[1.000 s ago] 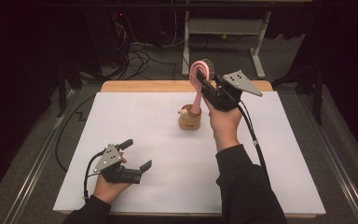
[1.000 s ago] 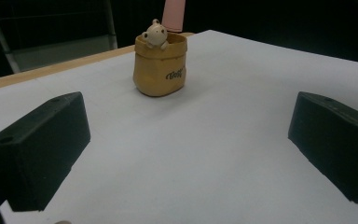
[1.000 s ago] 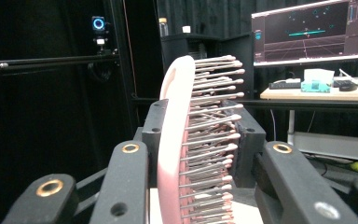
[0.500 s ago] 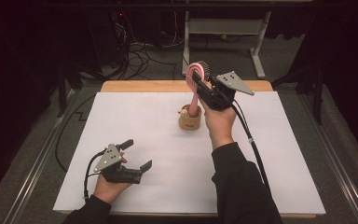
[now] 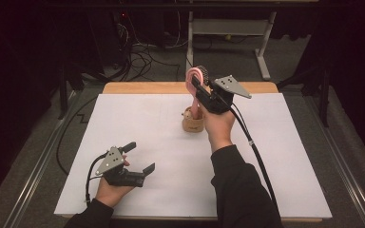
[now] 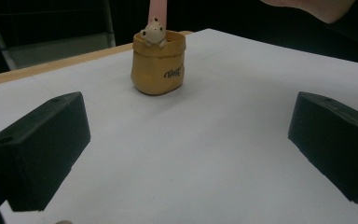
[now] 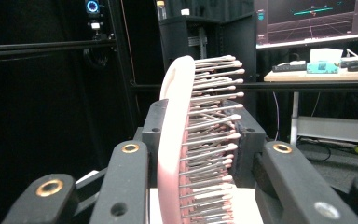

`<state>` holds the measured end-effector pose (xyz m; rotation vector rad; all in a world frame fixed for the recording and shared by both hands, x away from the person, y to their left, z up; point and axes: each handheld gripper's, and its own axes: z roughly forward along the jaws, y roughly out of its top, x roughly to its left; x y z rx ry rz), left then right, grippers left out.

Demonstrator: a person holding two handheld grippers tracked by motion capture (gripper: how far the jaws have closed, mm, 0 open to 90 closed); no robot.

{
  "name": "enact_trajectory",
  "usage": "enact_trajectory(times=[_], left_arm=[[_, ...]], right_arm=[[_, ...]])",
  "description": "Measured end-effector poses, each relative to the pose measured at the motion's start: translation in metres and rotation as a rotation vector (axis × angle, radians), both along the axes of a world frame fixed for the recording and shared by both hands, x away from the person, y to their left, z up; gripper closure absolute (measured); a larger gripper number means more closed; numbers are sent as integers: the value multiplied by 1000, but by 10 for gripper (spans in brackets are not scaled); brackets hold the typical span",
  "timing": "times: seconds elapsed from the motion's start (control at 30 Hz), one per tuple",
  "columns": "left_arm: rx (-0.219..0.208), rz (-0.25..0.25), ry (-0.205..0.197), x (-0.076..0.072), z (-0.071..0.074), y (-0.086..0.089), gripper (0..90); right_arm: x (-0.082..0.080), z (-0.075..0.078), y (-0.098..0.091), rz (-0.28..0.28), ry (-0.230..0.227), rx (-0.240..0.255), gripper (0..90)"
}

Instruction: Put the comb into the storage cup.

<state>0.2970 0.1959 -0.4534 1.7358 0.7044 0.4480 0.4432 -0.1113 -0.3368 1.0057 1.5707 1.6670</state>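
A pink hairbrush [image 5: 193, 76] stands nearly upright, its bristled head on top. My right gripper [image 5: 198, 83] is shut on that head, and the right gripper view has the brush [image 7: 175, 140] pinched between the jaws, bristles to the right. The handle reaches down into a tan pouch-shaped holder [image 5: 193, 124] with a small bear figure at its rim. At the sheet's front left my left gripper [image 5: 140, 156] lies open with nothing in it. The left gripper view looks past that gripper [image 6: 186, 149] to the holder [image 6: 158, 70], with the pink handle [image 6: 157, 11] rising out of it.
A white sheet [image 5: 123, 123] covers the table, and a strip of bare wood [image 5: 142, 88] runs along the far edge. Cables [image 5: 142, 61] and a grey desk frame [image 5: 228, 28] are on the floor beyond. The person's right hand [image 6: 307, 7] hangs over the far side.
My right hand has carried the brush a little left and down, bringing its head closer over the holder. The left gripper has stayed where it was.
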Motion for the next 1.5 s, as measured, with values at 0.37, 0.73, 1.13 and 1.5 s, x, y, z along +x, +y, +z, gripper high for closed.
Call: enact_trajectory(times=[0.37, 0.73, 1.13, 1.5], left_arm=[[3, 0, 1, 0, 0, 0, 0], [1, 0, 2, 0, 0, 0, 0], [4, -2, 1, -1, 0, -1, 0], [5, -2, 2, -1, 0, -1, 0]], right_arm=[[2, -14, 4, 2, 16, 3, 663], [6, -22, 6, 1, 24, 9, 663], [11, -30, 10, 1, 35, 11, 663], [14, -33, 10, 4, 42, 23, 662]])
